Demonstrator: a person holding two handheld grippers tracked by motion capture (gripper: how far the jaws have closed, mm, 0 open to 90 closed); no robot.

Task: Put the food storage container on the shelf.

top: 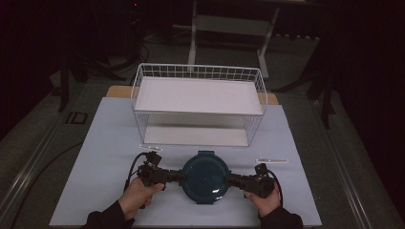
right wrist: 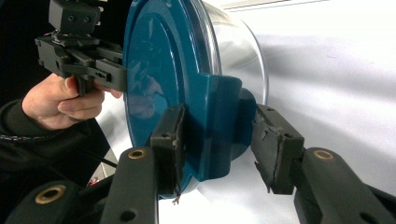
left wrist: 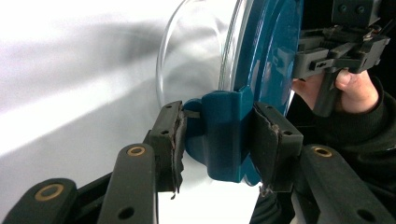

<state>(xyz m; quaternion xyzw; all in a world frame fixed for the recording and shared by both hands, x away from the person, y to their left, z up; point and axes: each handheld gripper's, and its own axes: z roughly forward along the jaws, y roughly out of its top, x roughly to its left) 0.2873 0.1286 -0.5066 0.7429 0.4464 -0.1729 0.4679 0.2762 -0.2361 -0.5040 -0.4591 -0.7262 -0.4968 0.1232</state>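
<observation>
Both hands work the bowl point(top: 206, 177): left gripper point(left wrist: 215, 135) clamps its clip, right gripper point(right wrist: 218, 135) straddles the opposite clip loosely; next, squeeze.

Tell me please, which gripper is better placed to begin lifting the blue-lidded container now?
Probably the left. The left gripper has both pads pressed on a lid clip of the container. The right gripper straddles the opposite clip, but one pad stands apart from it, so it should close first.

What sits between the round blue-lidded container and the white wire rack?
Nothing: in the high view, bare table separates the container from the rack.
</observation>
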